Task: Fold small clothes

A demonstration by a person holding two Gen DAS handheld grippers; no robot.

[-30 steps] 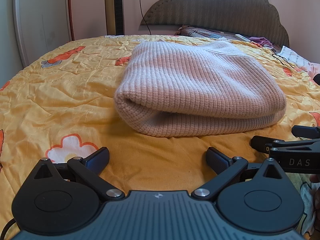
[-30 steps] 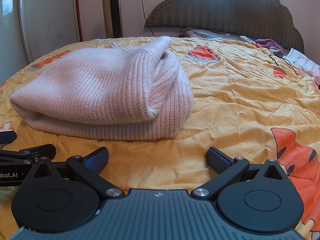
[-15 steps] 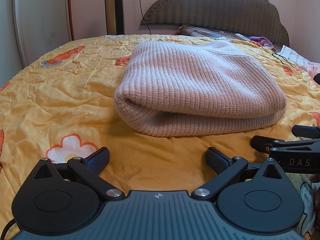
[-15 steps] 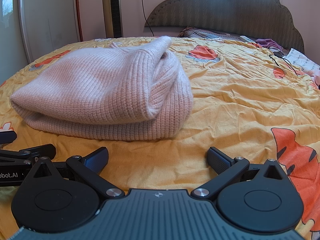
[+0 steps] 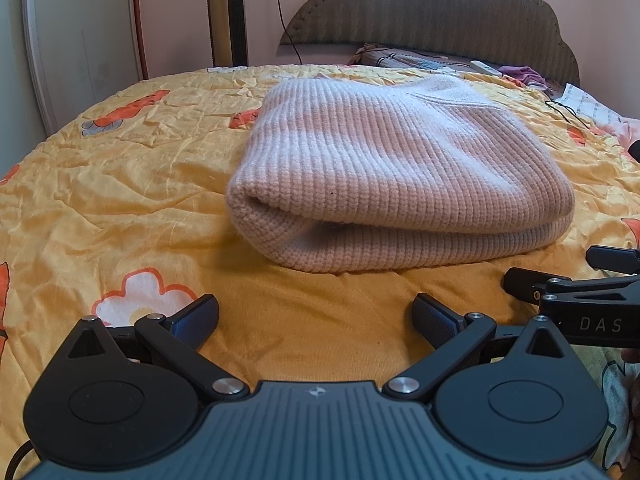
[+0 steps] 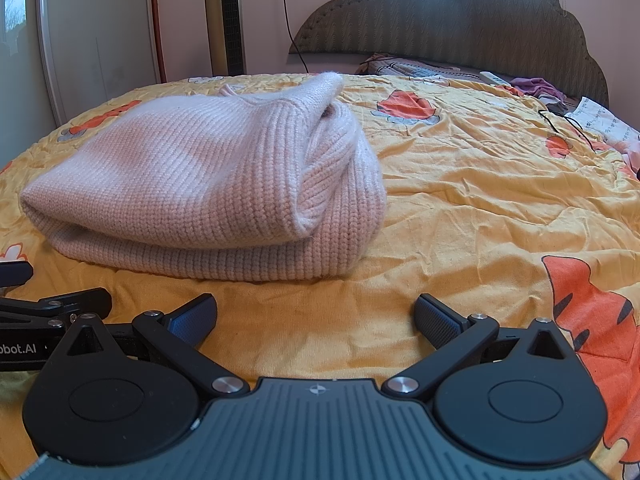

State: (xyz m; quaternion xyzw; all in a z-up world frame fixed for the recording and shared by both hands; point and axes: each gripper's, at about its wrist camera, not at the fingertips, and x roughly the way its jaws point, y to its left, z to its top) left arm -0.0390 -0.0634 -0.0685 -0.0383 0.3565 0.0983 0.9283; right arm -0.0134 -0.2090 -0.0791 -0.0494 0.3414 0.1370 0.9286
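A pale pink knitted garment (image 5: 392, 176) lies folded in a thick bundle on the yellow bedspread (image 5: 120, 200). It also shows in the right wrist view (image 6: 208, 184), left of centre. My left gripper (image 5: 316, 318) is open and empty, a short way in front of the bundle's near edge. My right gripper (image 6: 316, 318) is open and empty, in front of the bundle's right end. Each gripper shows at the edge of the other's view: the right one (image 5: 560, 280) and the left one (image 6: 56, 304).
A grey padded headboard (image 5: 440, 12) stands at the far end with pillows and small clothes (image 5: 520, 74) below it. A tower fan (image 6: 224, 16) and a white door (image 6: 92, 32) stand at the far left. A black cable (image 6: 568, 124) lies at the far right.
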